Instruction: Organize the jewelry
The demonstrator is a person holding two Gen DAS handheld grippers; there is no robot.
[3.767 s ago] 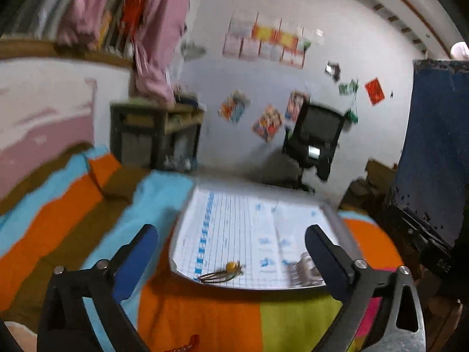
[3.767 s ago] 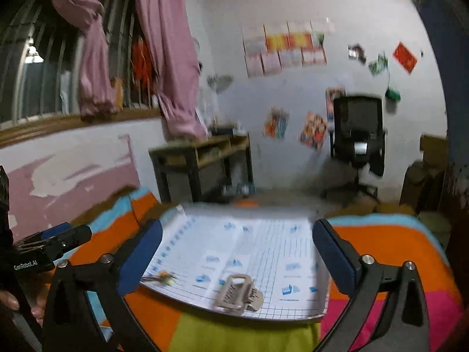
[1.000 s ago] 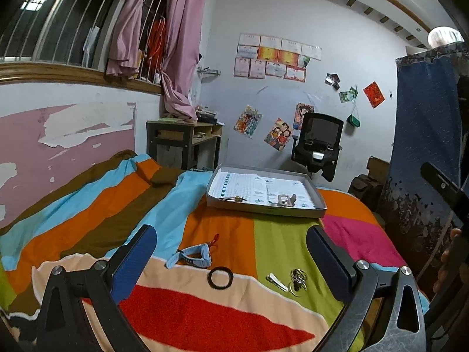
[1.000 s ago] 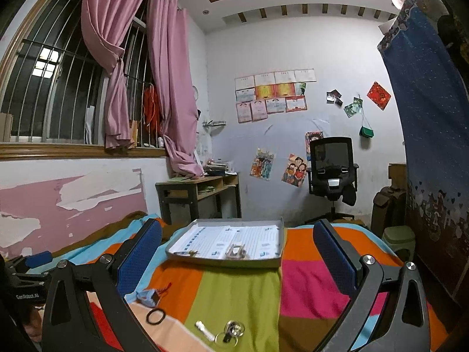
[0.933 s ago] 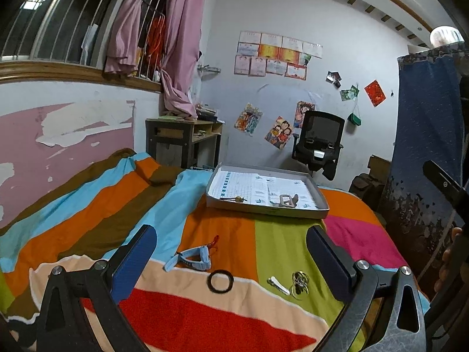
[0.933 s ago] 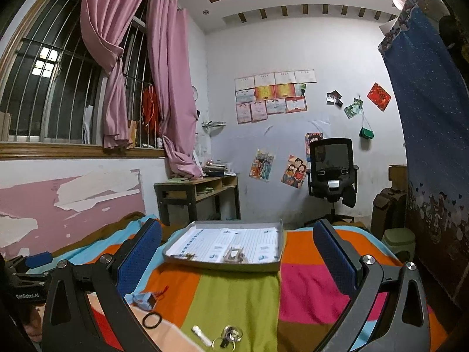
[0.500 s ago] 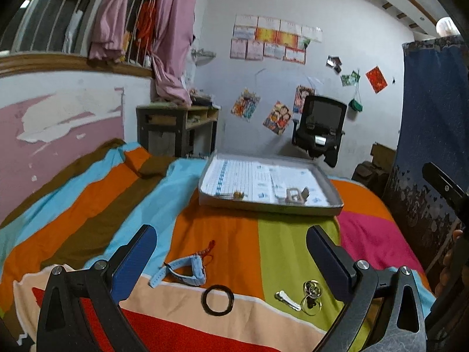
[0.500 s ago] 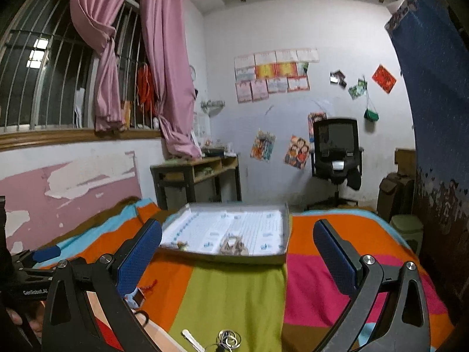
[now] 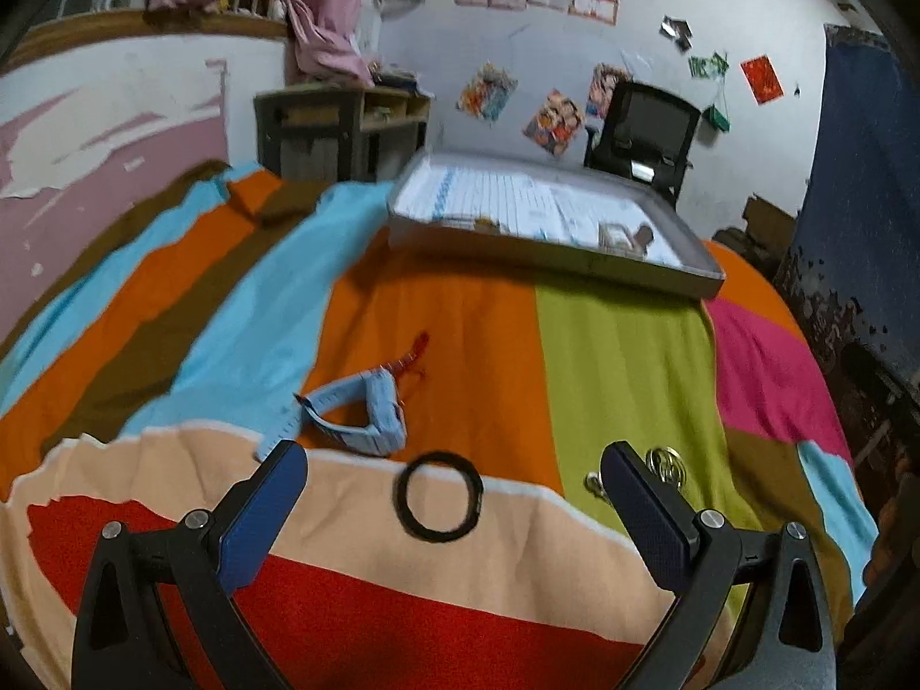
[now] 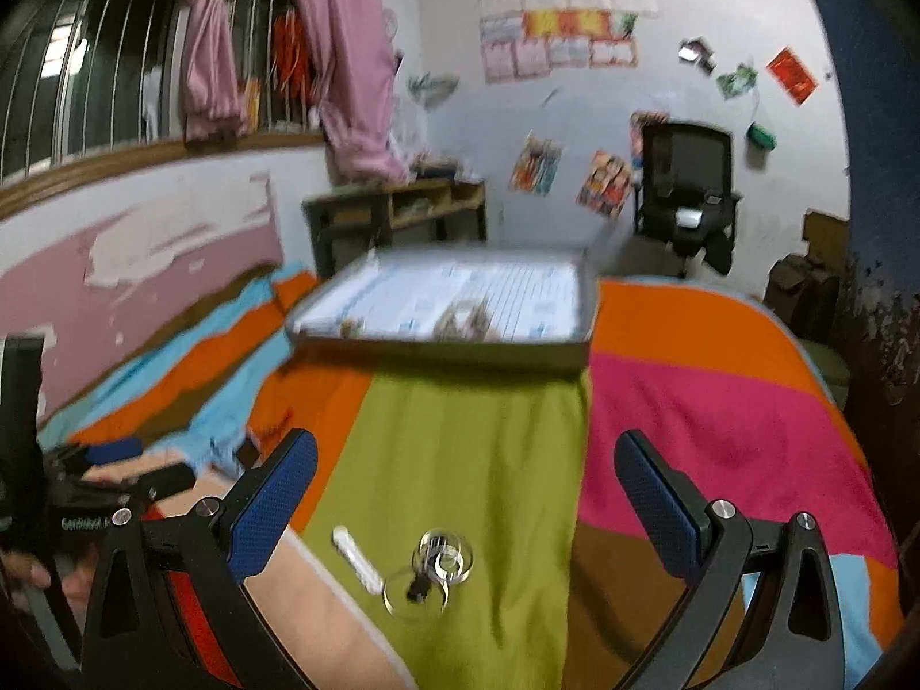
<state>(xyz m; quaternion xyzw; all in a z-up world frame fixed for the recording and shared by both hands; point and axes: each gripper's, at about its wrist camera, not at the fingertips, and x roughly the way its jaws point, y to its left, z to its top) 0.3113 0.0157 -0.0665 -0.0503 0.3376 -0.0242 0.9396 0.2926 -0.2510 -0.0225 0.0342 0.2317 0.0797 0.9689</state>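
I see the black ring flat on the blanket, right between my left claw fingers, nothing touching it. Left claw is spread wide, empty. Just beyond its left finger: the blue watch, strap looped, with a red string past it, partly tucked behind the strap. Its far end smears out in blur.

Off the left claw's right finger a gold ring cluster and a small white piece are half hidden behind the finger pad; I can't count the rings there.

Right camera shows them better: clear rings and a white clip lie between the right claw fingers, low in view, apart from both pads. Right claw also spread wide, empty. Motion blur, so I can't tell how many rings overlap or what the dark bit among them is.

Further ahead of both claws is the tray with a printed paper liner. Two small items sit in it near its close edge; too blurred to identify in either view.

The left gripper body and a bit of a hand show at the right camera's left edge, mostly cut off.
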